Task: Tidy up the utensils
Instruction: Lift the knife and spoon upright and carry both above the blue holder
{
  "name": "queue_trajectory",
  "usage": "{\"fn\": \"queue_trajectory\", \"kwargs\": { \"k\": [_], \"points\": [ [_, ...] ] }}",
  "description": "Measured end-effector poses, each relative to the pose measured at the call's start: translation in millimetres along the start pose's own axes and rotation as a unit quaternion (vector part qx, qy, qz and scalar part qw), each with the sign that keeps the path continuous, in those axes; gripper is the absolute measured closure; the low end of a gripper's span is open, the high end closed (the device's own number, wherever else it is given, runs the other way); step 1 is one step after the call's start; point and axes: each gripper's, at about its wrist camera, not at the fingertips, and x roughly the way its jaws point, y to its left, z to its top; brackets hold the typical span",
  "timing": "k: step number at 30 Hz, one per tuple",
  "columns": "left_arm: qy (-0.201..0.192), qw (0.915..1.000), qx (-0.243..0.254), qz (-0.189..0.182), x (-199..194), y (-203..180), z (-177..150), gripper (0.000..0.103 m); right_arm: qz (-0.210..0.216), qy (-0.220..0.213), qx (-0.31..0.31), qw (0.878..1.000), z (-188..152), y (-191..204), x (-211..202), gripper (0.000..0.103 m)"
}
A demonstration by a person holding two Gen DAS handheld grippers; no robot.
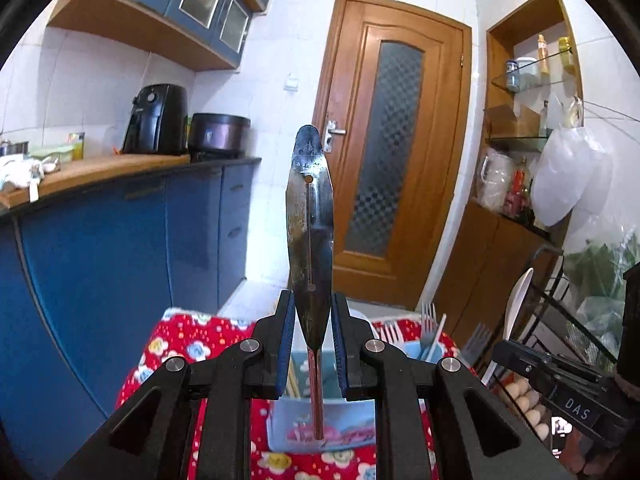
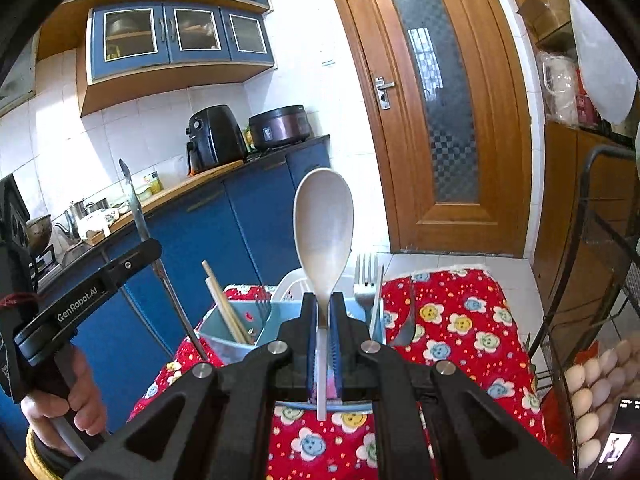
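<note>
My left gripper [image 1: 313,340] is shut on a metal spoon [image 1: 310,216], held upright with its bowl up, above the light blue utensil holder [image 1: 320,428]. My right gripper [image 2: 323,320] is shut on a white plastic spoon [image 2: 323,232], also upright, over the same holder [image 2: 224,340]. The holder stands on a red flowered cloth [image 2: 460,320] and holds chopsticks [image 2: 226,304] and forks [image 2: 366,284]. The left gripper and its metal spoon [image 2: 134,204] show at the left of the right wrist view. The white spoon [image 1: 516,300] shows at the right of the left wrist view.
A black wire rack [image 2: 600,264] stands at the right with eggs [image 2: 588,404] beside it. Blue cabinets [image 1: 120,248] with a counter, air fryer [image 1: 158,120] and cooker [image 1: 218,134] run along the left. A wooden door [image 1: 396,148] is behind.
</note>
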Motion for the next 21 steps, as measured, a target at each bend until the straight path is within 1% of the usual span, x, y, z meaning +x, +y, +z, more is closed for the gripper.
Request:
{"fn": "queue_trajectory", "kwargs": {
  "k": [5,13,21],
  "points": [
    [-0.01,0.9999,0.003,0.006,12,-2,9,0.085,-0.017,-0.014,-0.009,1.0,11,-2,7,0.095],
    [-0.019,0.9997,-0.002,0.013,28,0,18,0.085,-0.036,-0.026,-0.015,0.999,24,-6,19,0.095],
    [-0.016,0.9998,-0.004,0.013,43,0,20,0.085,-0.049,-0.032,-0.023,0.998,25,-5,33,0.095]
  ]
}}
